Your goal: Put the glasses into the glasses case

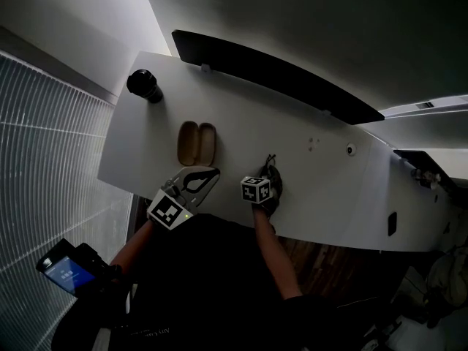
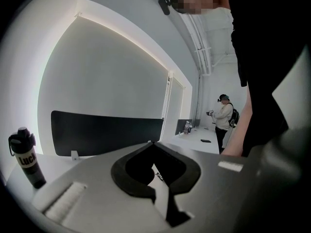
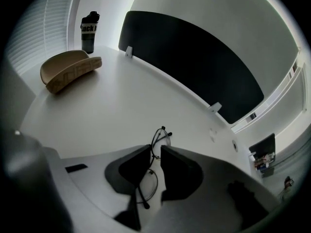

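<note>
currently the right gripper (image 3: 155, 150) jaws pinch the glasses (image 3: 161, 139) at the bridge on the table (image 3: 121, 106); the open glasses case (image 3: 68, 71) sits well ahead to its left; left gripper (image 2: 151, 143) jaws are closed on nothing

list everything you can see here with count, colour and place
table: one, white, fills the middle
partition screen: one, black, along the table's far edge
bottle: one, black, far left corner of the table
glasses case: one, tan, open, left of middle on the table
glasses: one pair, thin dark frame, by the table's near edge
blinds: one set, white, left of the table
bystander: one, pale top, far off in the left gripper view
left gripper: one, grey, jaws together, empty
right gripper: one, grey, jaws closed on the glasses
</note>
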The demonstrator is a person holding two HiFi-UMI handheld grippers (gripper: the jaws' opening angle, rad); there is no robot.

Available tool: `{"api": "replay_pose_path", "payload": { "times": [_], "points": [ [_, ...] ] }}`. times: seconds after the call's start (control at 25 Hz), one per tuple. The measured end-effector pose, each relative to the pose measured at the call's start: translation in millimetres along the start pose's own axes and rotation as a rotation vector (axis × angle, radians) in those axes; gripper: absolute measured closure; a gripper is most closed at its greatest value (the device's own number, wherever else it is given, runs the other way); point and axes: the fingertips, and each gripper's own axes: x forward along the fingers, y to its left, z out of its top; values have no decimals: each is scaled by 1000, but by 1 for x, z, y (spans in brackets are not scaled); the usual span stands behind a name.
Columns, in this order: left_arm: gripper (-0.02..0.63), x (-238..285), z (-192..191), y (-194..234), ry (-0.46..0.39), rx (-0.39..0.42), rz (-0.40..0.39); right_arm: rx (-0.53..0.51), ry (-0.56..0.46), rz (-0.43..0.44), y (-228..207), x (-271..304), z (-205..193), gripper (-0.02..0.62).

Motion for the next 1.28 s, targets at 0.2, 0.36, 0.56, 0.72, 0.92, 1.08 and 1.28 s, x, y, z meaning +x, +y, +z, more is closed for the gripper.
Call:
{"api": "replay_pose_path", "payload": {
  "times": [0.2, 0.36, 0.56, 0.72, 0.92, 1.08, 1.28],
  "points": [
    [600, 0, 0, -1, -6, 1, -1, 17, 35, -7, -2, 2, -6, 508],
    [600, -1, -1, 0, -3, -3, 3, 48, 47, 22, -1, 2, -4, 505],
    [600, 0, 1, 0, -7, -6, 4, -25, 63, 14, 0, 2, -4, 515],
    [600, 0, 0, 1, -5, -7, 3, -89, 32, -16, -1, -1, -3, 553],
    [600, -1, 0, 0, -4, -5, -3, -247, 32, -76, -1, -4, -8, 567],
    [600, 1, -1, -4, -4, -8, -16, -391, 15, -117, -2, -6, -6, 571],
    [600, 1, 1, -7, -2, -3, -29, -518, -38, -161, -2, -22, 9, 574]
  ]
}}
